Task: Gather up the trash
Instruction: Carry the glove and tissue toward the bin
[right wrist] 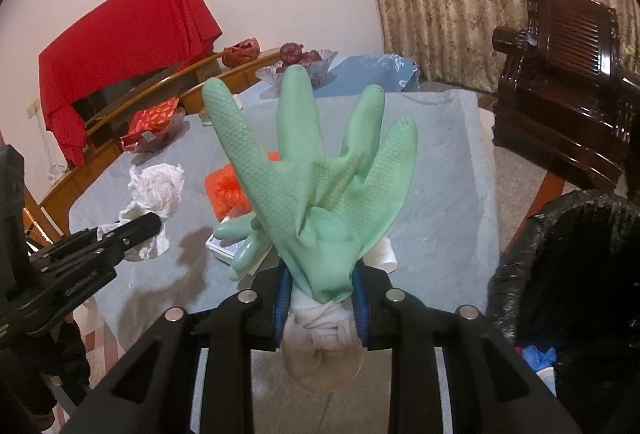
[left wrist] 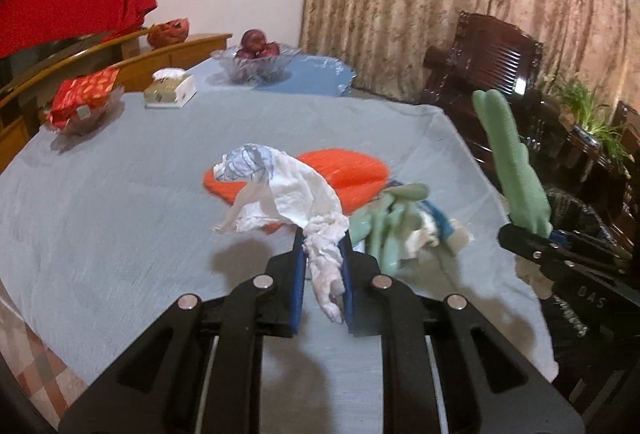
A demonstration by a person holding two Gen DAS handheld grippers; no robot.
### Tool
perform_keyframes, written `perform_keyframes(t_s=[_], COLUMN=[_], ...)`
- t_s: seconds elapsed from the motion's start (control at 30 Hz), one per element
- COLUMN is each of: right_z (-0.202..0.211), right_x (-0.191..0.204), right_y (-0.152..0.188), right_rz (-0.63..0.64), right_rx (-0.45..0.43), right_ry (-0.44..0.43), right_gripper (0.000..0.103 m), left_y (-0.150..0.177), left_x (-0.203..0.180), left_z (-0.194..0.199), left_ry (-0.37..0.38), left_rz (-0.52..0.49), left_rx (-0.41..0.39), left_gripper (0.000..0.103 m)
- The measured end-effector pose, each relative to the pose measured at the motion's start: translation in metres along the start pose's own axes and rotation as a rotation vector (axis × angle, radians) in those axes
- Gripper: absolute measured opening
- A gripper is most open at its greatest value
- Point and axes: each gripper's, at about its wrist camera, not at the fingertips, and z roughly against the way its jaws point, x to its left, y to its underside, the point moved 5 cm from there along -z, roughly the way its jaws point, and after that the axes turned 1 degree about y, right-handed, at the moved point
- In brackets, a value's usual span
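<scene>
My left gripper (left wrist: 322,250) is shut on a crumpled white tissue (left wrist: 280,189) and holds it above the grey tablecloth (left wrist: 120,193). My right gripper (right wrist: 321,286) is shut on a green rubber glove (right wrist: 320,169), which stands upright over the table's right edge; it also shows in the left wrist view (left wrist: 516,161). A second green glove (left wrist: 384,222) lies on the table with white and blue scraps beside an orange brush-like thing (left wrist: 344,169). A bin lined with a black bag (right wrist: 568,274) stands at the right, below the table edge.
At the table's far side stand a glass fruit bowl (left wrist: 256,61), a tissue box (left wrist: 170,89) and a red packet in a dish (left wrist: 84,97). A dark wooden chair (right wrist: 560,93) is at the right, curtains behind. A wooden bench runs along the left.
</scene>
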Motion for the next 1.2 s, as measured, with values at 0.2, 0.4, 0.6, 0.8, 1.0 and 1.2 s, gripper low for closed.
perform_keyframes(t_s=[0.2,0.4,0.6,0.8,1.0,1.2], right_z=[0.015,0.037,0.061,0.088,0.117,0.140], right_x=[-0.008,-0.019,-0.040,-0.075,-0.117,-0.155], right_y=[-0.004,-0.006,-0.004,0.004,0.015,0.023], right_rz=[-0.008,-0.011,-0.037,-0.081,-0.141,-0.184], right_rx=[-0.017,-0.043,-0.068,-0.086,-0.103,-0.115], right_ry=[0.025,0.065,0.116,0.182,0.271,0.352], right_gripper=[0.026,0.026,0.026,0.026,0.026,0.026], left_y=[-0.006,-0.010,-0.013,-0.013,-0.013,-0.010], left_x=[-0.023,-0.054,-0.093,-0.138,-0.188,-0.232], left_z=[0.009,0.012,0.013,0.013,0.006,-0.006], left_ry=[0.039,0.100,0.182,0.261,0.345,0.411], left_rz=[-0.027,-0.065,-0.114,-0.177,-0.237,-0.271], left_rx=[-0.019,-0.028,-0.036,-0.044,-0.046,-0.031], left_gripper=[0.015,0.015,0.014,0.015,0.015,0.015])
